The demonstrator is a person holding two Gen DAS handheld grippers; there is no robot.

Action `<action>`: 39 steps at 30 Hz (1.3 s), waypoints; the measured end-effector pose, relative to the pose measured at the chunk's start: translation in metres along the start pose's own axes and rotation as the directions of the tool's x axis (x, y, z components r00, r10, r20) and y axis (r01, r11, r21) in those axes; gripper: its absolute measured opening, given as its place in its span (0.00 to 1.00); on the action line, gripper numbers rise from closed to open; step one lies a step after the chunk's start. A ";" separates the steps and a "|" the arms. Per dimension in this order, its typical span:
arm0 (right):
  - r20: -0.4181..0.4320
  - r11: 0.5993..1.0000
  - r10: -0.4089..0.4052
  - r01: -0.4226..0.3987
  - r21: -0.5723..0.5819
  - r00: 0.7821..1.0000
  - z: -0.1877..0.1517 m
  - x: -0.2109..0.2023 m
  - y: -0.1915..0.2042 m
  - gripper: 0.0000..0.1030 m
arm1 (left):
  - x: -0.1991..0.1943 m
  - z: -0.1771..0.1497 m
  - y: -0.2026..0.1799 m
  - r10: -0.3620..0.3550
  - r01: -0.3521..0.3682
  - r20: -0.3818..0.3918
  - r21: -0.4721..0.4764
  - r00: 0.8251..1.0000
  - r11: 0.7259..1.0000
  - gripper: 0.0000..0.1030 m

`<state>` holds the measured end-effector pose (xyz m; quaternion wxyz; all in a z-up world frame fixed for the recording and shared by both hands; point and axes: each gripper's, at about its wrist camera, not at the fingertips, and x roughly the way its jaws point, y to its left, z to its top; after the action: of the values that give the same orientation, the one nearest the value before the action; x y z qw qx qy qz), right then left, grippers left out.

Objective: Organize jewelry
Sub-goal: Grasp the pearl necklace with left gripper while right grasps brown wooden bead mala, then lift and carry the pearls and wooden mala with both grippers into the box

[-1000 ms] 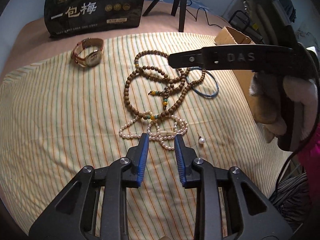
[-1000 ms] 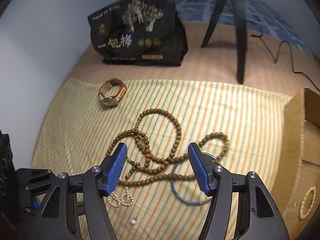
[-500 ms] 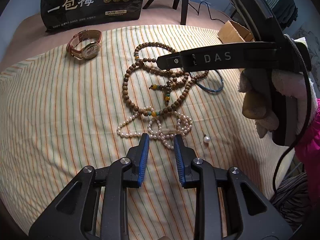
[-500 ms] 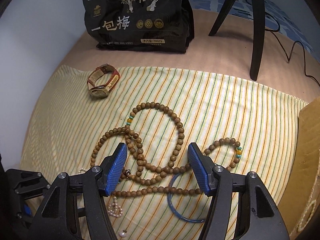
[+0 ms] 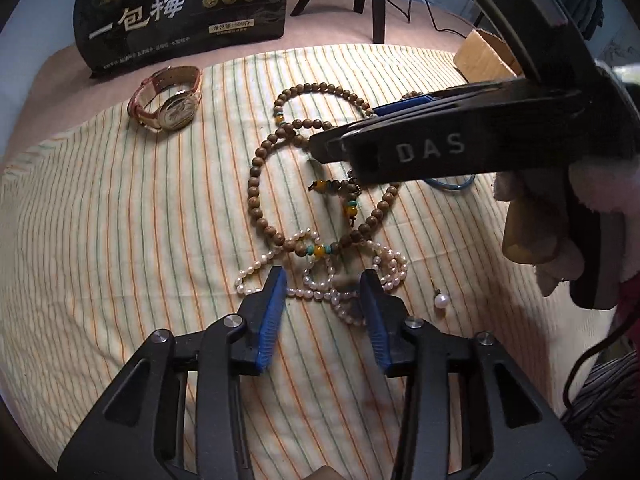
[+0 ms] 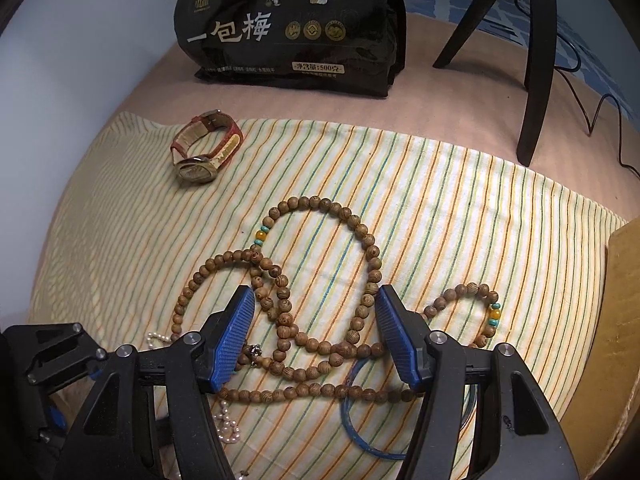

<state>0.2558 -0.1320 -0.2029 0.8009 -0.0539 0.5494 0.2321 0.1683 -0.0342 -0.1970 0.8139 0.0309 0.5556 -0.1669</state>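
A long wooden bead necklace (image 5: 256, 184) lies looped on the striped cloth (image 5: 120, 220); it also shows in the right wrist view (image 6: 364, 240). A white pearl necklace (image 5: 316, 292) lies tangled at its near end. My left gripper (image 5: 324, 280) is open, its tips astride the pearls. My right gripper (image 6: 316, 300) is open, low over the wooden loops, and shows from the side in the left wrist view (image 5: 404, 104). A blue bangle (image 6: 352, 412) lies under the right gripper. A loose pearl (image 5: 442, 301) lies to the right. A red-strapped watch (image 6: 206, 148) lies at far left.
A black snack bag (image 6: 292, 24) stands at the back. Tripod legs (image 6: 536, 60) and a cable stand at back right. A cardboard box (image 6: 624, 320) borders the cloth on the right; it also shows in the left wrist view (image 5: 484, 56).
My left gripper has opened wider and moved forward onto the pearls. My right gripper has moved forward and lower over the wooden beads.
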 end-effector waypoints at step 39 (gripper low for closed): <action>0.197 1.000 0.015 -0.012 -0.016 0.980 -0.015 -0.075 0.007 0.10 | -0.088 0.002 0.035 0.038 -0.011 0.204 -0.131 0.978 0.991 0.05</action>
<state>0.2180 -0.1542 -0.1397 0.8493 -0.0329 0.4662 0.2457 0.1515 0.0190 -0.1204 0.8694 -0.0325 0.4776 -0.1226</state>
